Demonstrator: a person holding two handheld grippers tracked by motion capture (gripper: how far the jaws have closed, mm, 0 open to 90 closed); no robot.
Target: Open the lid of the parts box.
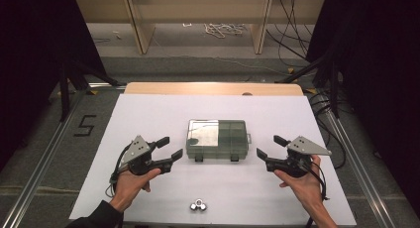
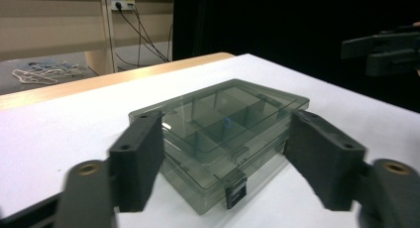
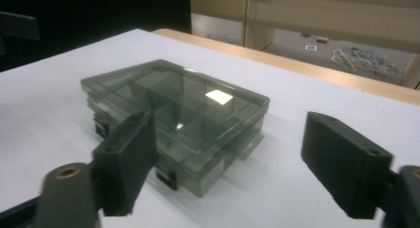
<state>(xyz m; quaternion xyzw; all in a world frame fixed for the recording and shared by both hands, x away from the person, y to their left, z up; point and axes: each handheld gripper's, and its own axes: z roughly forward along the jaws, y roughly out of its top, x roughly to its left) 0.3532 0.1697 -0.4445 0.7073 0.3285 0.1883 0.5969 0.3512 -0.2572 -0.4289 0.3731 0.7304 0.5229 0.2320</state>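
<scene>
Risk was, judging by the layout, the box (image 1: 217,140) sliding on the smooth white desk (image 1: 148,114) if only one gripper pushed it, or a latch (image 1: 199,158) being missed and the lid staying shut. Left gripper (image 1: 167,148) and right gripper (image 1: 270,146) both had fingers released, grasping nothing, one on each side of the box and apart from it. Box sat mid-desk, closed, smoky clear plastic, divided compartments, two front latches, glare on lid. Small metal piece (image 1: 198,205) lay near the front edge.
</scene>
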